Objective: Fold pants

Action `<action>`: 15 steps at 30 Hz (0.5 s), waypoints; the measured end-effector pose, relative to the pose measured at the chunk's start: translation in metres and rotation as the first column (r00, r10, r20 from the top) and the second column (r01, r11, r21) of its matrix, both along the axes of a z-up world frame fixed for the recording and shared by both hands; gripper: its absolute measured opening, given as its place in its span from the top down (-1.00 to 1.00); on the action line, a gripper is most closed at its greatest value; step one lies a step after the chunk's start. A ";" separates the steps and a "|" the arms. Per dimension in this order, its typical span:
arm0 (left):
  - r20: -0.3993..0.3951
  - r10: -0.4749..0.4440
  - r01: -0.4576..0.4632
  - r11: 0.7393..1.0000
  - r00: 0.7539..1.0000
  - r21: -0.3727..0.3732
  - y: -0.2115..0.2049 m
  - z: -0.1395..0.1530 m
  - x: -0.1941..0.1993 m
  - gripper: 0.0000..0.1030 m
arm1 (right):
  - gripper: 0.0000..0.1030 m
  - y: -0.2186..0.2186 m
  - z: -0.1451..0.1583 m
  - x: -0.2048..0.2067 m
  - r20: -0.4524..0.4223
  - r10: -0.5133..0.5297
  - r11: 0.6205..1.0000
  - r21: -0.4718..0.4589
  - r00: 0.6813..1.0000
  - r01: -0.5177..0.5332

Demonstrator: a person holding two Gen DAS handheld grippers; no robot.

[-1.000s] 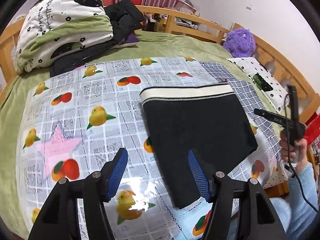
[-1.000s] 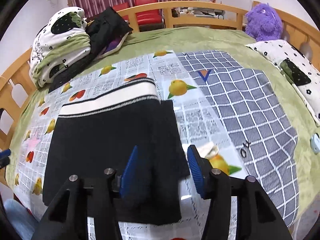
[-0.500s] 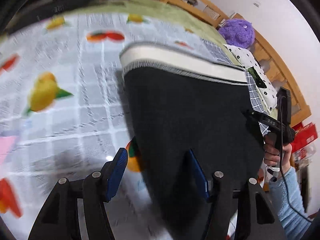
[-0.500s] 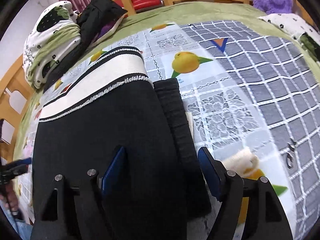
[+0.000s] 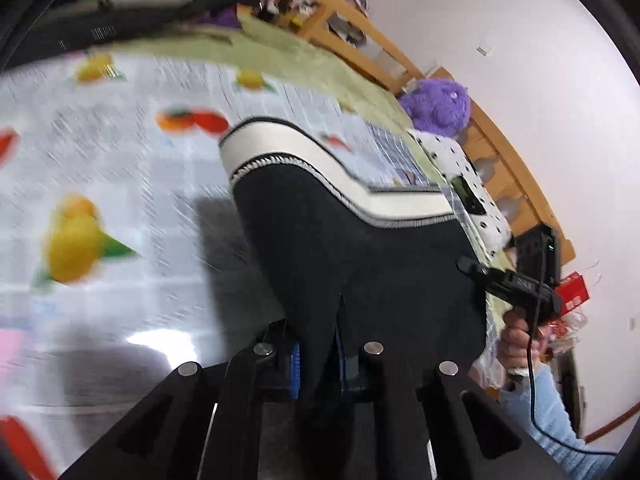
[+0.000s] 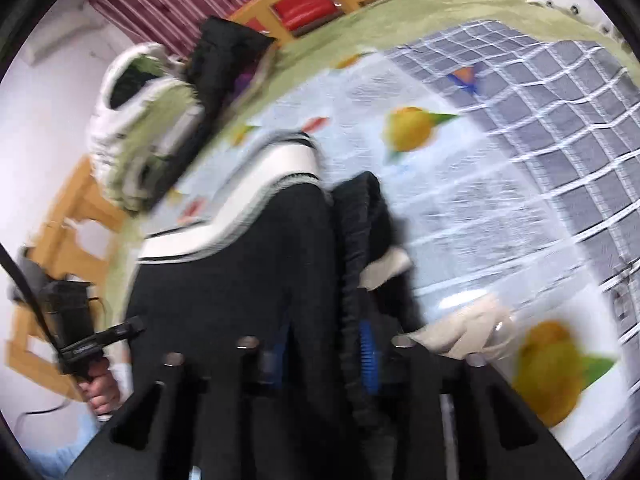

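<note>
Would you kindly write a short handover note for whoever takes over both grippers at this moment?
Left gripper: shut on the near edge of the black pants.
Right gripper: shut on the same near edge, on the other side.
Pants: near end raised off the fruit-print sheet; white waistband at the far end, toward the headboard side of the bed.
Done: both near corners gripped, lift begun.
Left: probably carry the near edge over to the waistband, lay it flat, release. The frames are blurred, so check both grips first.

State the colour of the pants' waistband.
Cream-white waistband with black trim, clearest in the left wrist view.
</note>
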State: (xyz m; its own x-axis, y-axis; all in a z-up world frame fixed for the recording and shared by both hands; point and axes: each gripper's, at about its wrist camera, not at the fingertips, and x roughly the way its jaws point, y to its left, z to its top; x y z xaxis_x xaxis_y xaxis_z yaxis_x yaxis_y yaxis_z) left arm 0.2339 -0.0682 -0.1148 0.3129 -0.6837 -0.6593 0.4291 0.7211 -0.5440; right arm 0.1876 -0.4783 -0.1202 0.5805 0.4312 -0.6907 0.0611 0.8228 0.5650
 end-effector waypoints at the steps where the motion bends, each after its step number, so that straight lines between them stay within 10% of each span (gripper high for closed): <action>1: 0.028 0.025 -0.026 0.999 0.999 0.039 0.014 0.012 0.000 0.76 | 0.52 0.025 0.006 0.004 0.004 0.030 0.999 -0.028 1.000 -0.030; 9: 0.066 0.250 -0.259 0.933 0.966 0.250 0.127 0.026 0.007 0.75 | 0.54 0.169 -0.003 0.049 0.063 0.198 0.979 0.040 0.978 -0.201; 15: 0.056 0.307 -0.306 0.881 0.950 0.360 0.141 -0.019 -0.002 0.33 | 0.35 0.199 -0.030 0.065 0.013 0.165 0.975 -0.154 0.986 -0.161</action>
